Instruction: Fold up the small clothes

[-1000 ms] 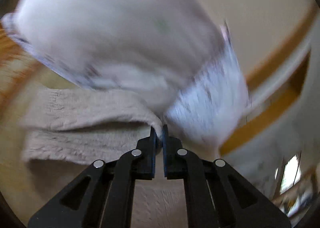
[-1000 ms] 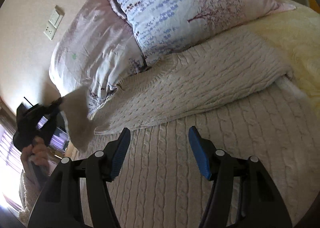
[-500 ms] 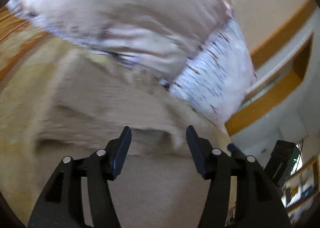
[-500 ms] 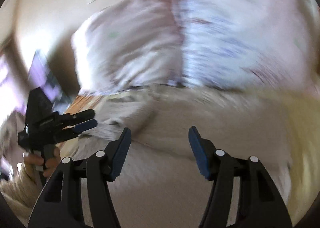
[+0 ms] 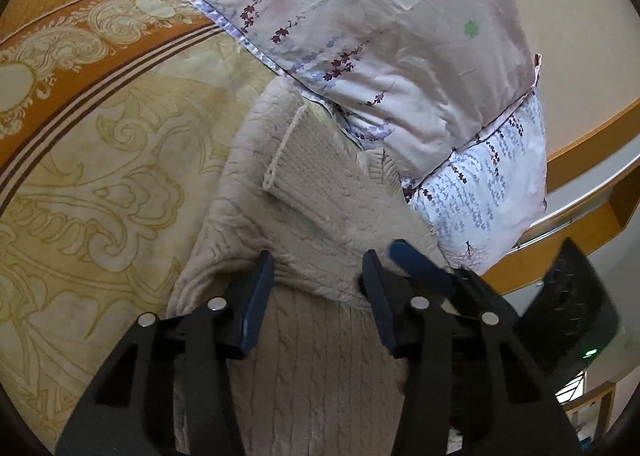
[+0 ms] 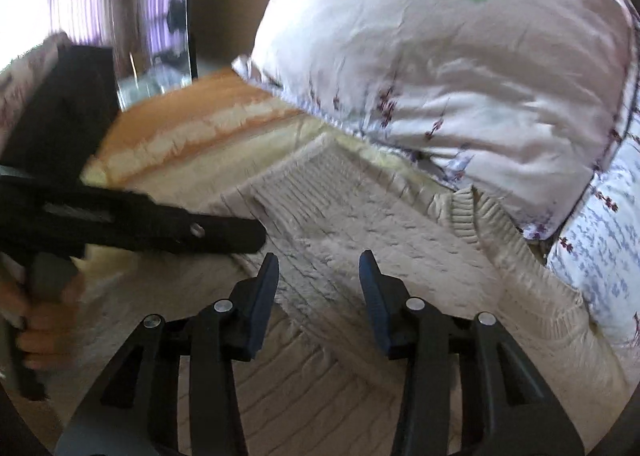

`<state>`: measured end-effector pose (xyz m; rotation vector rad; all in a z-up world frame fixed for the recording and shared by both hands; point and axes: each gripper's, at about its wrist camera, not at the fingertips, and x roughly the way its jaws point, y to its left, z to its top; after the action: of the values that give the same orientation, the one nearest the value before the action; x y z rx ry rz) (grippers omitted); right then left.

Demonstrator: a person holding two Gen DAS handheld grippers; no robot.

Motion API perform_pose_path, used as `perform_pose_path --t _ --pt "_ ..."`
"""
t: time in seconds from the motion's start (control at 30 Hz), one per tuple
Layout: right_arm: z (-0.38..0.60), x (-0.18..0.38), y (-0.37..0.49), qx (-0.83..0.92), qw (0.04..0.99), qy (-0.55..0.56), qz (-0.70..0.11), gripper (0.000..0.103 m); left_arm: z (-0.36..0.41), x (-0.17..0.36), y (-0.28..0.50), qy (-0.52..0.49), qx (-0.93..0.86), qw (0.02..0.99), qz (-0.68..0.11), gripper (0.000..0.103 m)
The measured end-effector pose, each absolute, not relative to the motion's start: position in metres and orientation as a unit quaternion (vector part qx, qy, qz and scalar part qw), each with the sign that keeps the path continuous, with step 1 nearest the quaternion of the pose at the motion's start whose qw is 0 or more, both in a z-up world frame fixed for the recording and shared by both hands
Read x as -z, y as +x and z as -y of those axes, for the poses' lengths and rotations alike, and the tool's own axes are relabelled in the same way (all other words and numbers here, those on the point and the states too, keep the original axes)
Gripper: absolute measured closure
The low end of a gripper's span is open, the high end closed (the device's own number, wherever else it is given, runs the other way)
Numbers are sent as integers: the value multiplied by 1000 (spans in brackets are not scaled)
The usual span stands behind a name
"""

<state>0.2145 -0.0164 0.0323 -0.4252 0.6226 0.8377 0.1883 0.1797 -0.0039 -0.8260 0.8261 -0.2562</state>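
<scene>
A cream cable-knit sweater point(image 5: 304, 216) lies on the bed with a sleeve folded across its body; it also shows in the right wrist view point(image 6: 360, 224). My left gripper point(image 5: 318, 272) is open and empty, just above the folded edge. My right gripper point(image 6: 319, 272) is open and empty over the same fold. In the left wrist view a blue fingertip point(image 5: 416, 262) of the right gripper pokes in from the right. In the right wrist view the left gripper's black fingers point(image 6: 224, 234) reach in from the left, seen side-on.
Two floral pillows point(image 5: 400, 40) press against the sweater's far edge; they also show in the right wrist view point(image 6: 460, 56). An orange and yellow patterned bedspread point(image 5: 88, 128) lies to the left. A wooden bed frame point(image 5: 580, 136) runs at the right.
My left gripper let go of the sleeve it held a second ago and opened. The sleeve now lies folded on the sweater. Both grippers moved together over the fold.
</scene>
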Motion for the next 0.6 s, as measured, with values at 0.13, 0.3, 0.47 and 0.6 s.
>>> perform_pose_path --t 0.13,0.3,0.47,0.6 --pt "21 -22 225 -377 854 -189 -305 86 -180 4 188 -390 123 826 -388 57" --pt "53 -33 234 -338 881 -114 -310 97 -180 4 187 -389 122 826 -388 56" --pt "137 -56 231 -268 920 44 -281 98 -178 3 186 -385 123 828 -388 52" --pt "239 -42 216 -173 918 191 -302 97 -172 0 185 -375 130 831 -389 41"
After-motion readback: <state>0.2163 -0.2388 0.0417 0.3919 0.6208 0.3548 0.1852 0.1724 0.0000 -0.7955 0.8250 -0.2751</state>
